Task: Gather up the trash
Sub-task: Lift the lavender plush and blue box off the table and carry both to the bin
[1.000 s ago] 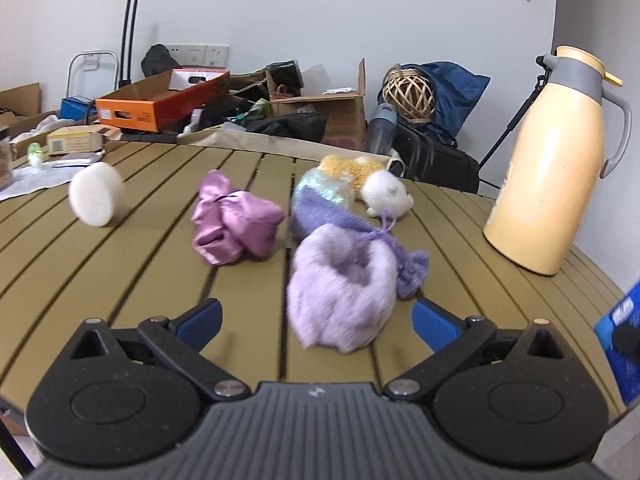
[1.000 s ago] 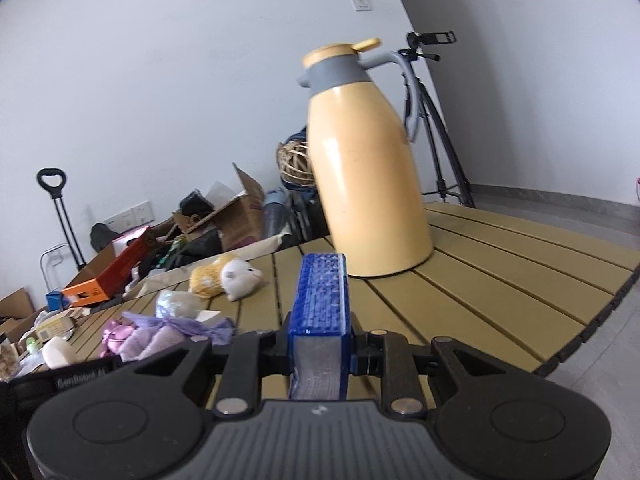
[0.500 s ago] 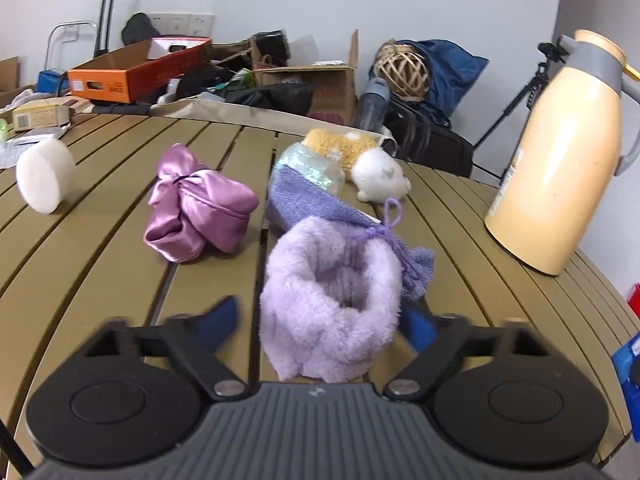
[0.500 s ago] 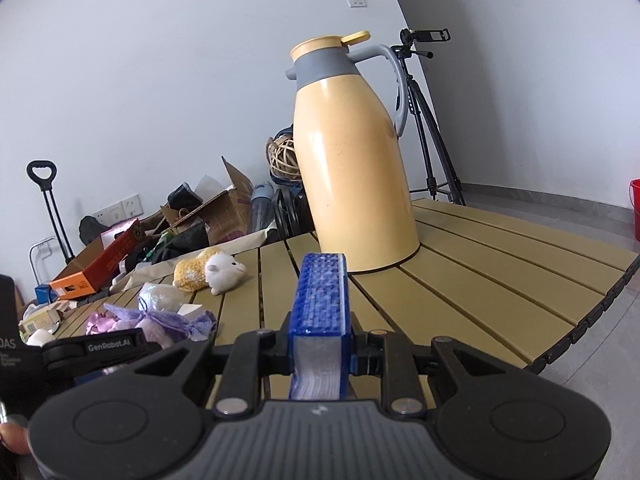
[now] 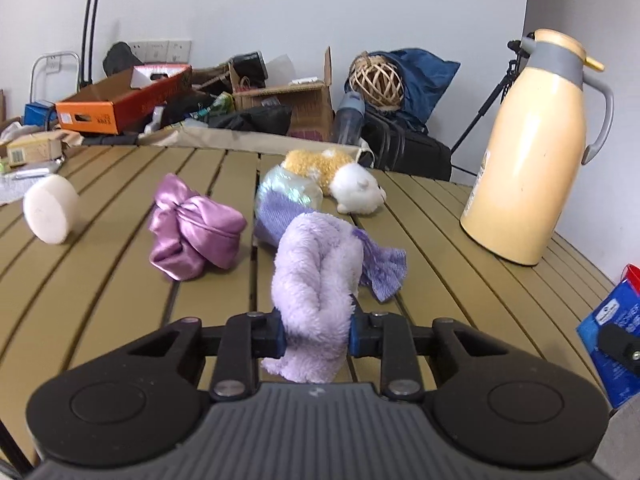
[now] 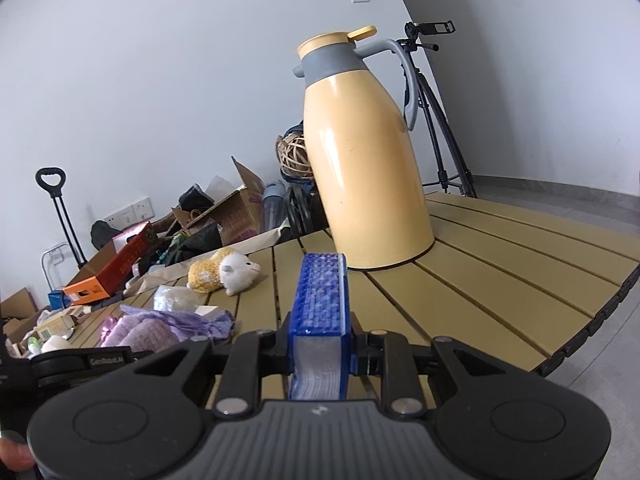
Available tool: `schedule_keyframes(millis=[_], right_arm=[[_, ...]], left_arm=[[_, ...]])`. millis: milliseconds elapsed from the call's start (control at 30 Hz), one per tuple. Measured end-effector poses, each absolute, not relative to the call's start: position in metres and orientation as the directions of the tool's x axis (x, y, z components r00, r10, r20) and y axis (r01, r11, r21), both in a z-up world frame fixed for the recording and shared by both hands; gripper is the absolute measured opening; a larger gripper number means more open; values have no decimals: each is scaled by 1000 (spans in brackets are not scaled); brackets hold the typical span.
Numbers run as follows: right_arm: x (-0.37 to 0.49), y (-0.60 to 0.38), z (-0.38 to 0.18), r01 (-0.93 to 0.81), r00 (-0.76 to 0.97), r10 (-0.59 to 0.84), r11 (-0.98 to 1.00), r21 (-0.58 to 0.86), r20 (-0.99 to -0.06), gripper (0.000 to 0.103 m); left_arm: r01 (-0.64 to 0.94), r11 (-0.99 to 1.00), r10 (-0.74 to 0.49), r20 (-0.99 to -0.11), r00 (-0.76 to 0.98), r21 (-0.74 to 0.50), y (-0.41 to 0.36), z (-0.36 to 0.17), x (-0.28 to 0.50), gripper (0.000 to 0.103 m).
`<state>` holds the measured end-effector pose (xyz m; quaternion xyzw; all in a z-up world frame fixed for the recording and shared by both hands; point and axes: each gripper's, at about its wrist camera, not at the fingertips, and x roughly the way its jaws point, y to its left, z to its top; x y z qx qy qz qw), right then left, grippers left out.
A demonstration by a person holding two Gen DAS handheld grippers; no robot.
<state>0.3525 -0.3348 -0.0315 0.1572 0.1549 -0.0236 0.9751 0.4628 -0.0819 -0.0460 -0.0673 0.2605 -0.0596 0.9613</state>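
Observation:
A fluffy lilac cloth [image 5: 316, 264] is squeezed flat between the blue pads of my left gripper [image 5: 316, 338], which is shut on it just above the slatted table [image 5: 100, 280]. Behind it lie a purple knitted cloth [image 5: 384, 264], a shiny crumpled wrapper [image 5: 288, 192] and a pink satin bundle [image 5: 192, 228]. My right gripper [image 6: 320, 354] is shut on a blue packet [image 6: 320, 296] with a clear end, held upright. The same blue packet [image 5: 612, 332] shows at the right edge of the left wrist view. In the right wrist view the lilac cloth [image 6: 140, 332] appears low on the left.
A tall yellow thermos jug [image 5: 532, 148] stands at the table's right. A small plush toy [image 5: 336, 180] lies near the far edge and a white round disc [image 5: 50, 214] leans at the left. Boxes, bags and a tripod [image 6: 440, 128] crowd the floor behind.
My left gripper's jaws have gone from wide open to shut on the lilac cloth, pressing it narrow. The right gripper keeps its hold on the blue packet and stays put.

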Motion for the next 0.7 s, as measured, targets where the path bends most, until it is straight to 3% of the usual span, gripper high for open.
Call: schedule_keyframes(millis=[700], right_arm=[[334,-310,-19,-59,936,171,938,342,-307,22]], left_arm=[[64,985,-132,-452,882,-162,-68,-3,390,27]])
